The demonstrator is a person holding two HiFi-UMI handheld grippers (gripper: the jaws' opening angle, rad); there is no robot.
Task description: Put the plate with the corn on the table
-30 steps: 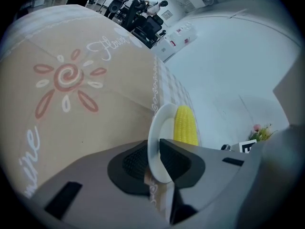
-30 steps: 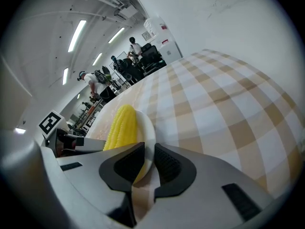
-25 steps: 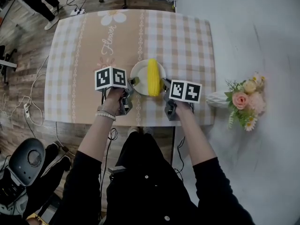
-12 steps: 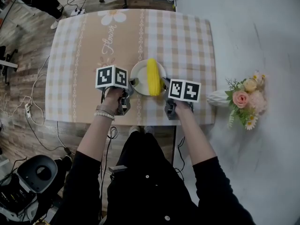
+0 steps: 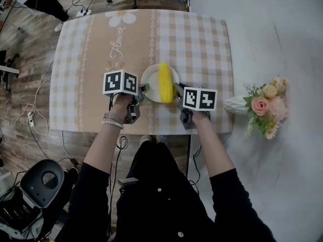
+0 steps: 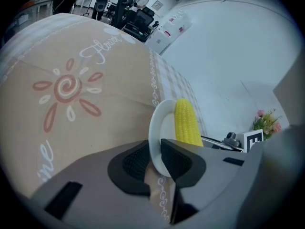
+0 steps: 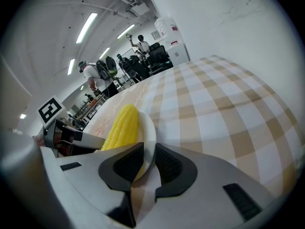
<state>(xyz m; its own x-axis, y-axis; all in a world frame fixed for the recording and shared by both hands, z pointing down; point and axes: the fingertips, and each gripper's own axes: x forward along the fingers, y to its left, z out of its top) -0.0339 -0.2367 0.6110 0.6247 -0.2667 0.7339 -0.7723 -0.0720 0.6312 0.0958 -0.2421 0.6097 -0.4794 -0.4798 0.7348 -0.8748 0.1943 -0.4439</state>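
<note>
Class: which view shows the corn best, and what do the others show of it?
The head view: it looks down on the whole corn, lying on the plate. The left gripper view shows it larger, but the left claw covers its near end. The right gripper view likewise loses the lower end behind the right claw.

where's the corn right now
In the head view the corn lies on the white plate by the near edge of the table, between the left gripper and right gripper, each pinching its rim.
</note>
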